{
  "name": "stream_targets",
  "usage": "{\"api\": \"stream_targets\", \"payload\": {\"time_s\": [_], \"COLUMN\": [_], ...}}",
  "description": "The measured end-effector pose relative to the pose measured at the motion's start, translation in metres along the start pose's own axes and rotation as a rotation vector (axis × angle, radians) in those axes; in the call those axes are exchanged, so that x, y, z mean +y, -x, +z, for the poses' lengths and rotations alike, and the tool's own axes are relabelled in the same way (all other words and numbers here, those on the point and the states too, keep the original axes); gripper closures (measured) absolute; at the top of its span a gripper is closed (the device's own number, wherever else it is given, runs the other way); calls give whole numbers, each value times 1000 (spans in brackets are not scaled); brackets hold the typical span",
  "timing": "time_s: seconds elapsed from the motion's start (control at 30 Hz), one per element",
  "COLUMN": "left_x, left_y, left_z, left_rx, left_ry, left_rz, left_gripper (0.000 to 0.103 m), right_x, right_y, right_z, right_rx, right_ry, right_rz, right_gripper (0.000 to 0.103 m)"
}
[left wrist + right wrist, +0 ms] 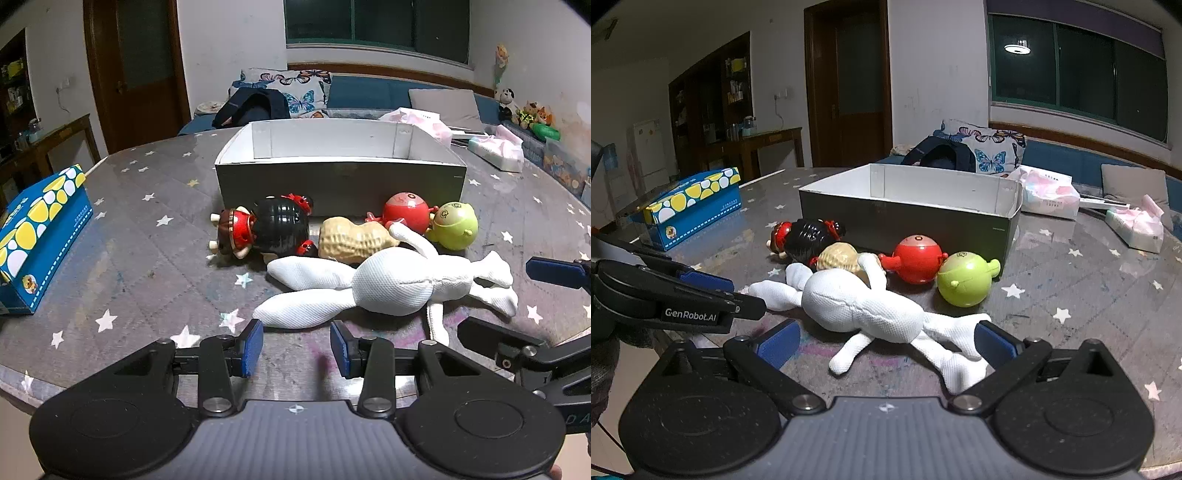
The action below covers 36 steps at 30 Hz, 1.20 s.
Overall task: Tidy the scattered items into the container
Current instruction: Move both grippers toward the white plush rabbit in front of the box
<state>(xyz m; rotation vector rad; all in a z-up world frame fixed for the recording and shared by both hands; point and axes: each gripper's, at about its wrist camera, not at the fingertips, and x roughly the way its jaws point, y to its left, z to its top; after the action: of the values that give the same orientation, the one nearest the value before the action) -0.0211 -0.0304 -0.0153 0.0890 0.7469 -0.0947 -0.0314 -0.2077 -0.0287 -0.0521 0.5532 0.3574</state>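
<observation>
From the left wrist, the left gripper (296,349) hung near the table's (147,254) near edge with its jaws apart and nothing between them, just short of the white cloth doll (388,288). The doll lay sprawled in front of the grey box (340,184), with a black figure (269,229), a peanut toy (351,240), a red ball toy (406,214) and a green ball toy (454,225) in a row against the box's near wall. The part of the box's inside that showed held nothing; its floor was hidden. A blue tissue box (40,236) stood well to the left. From the right wrist, the right gripper (886,343) stood wide open around the doll's (864,306) legs, its pads not pressing. A likely risk was that a grip on a limp leg would let the doll dangle and drag, knocking the round toys, which would probably roll. Its arm lay over the peanut toy (838,258), so lifting might tug that along. The left gripper (705,280) was close at the left, so the two might collide.
</observation>
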Motion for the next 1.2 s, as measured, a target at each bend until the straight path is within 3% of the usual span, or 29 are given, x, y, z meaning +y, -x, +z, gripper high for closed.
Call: {"api": "stream_targets", "payload": {"time_s": [1.2], "left_x": [-1], "left_y": [-15], "left_z": [11], "left_rx": [25], "left_ry": [-3], "left_rz": [-26], "left_gripper": [60], "right_x": [-4], "right_y": [-21], "right_z": [4], "right_rx": [71], "right_ry": [-7], "right_rz": [24], "right_gripper": [7]}}
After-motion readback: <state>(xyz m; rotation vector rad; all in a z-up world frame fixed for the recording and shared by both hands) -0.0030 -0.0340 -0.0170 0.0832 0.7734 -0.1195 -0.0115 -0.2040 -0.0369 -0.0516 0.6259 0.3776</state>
